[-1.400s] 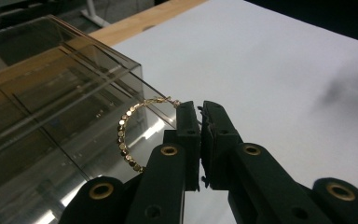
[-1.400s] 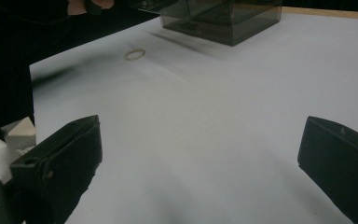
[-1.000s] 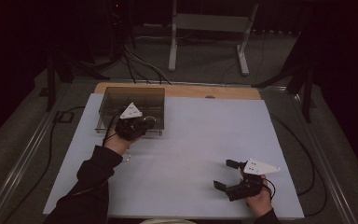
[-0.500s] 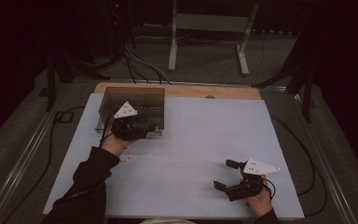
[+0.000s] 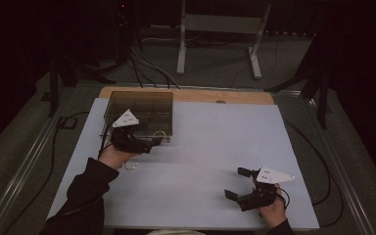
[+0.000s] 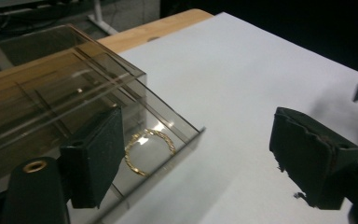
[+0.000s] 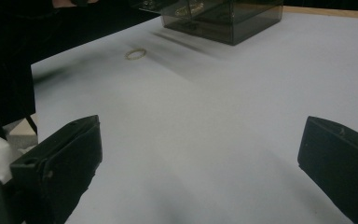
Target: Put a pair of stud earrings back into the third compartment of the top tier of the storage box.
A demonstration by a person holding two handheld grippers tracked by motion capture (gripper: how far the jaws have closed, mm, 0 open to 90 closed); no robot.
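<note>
Gold bracelet (image 6: 148,151) is lying flat in the near corner compartment of the smoky clear organizer box (image 5: 139,105), right behind the front wall, and in the left gripper view you can see the chain loop through the plastic. Left gripper (image 5: 152,142) sits at that same front corner of the box, jaws standing wide apart with nothing between the pads, and they've just been opening up. One pad (image 6: 95,156) is up against the box wall in front of the bracelet, the other hangs over bare tabletop.

Second gold ring-shaped piece (image 5: 129,165) lies on the white table (image 5: 215,147) just beside the left hand (image 5: 115,155), out in the open and apart from the box. It also shows in the right gripper view, near the box.

Right gripper (image 5: 238,183) is way over at the near right part of the table, well apart from everything, jaws spread wide and holding nothing, just white surface between them. Right hand (image 5: 273,211) grips it from the table's near edge.
</note>
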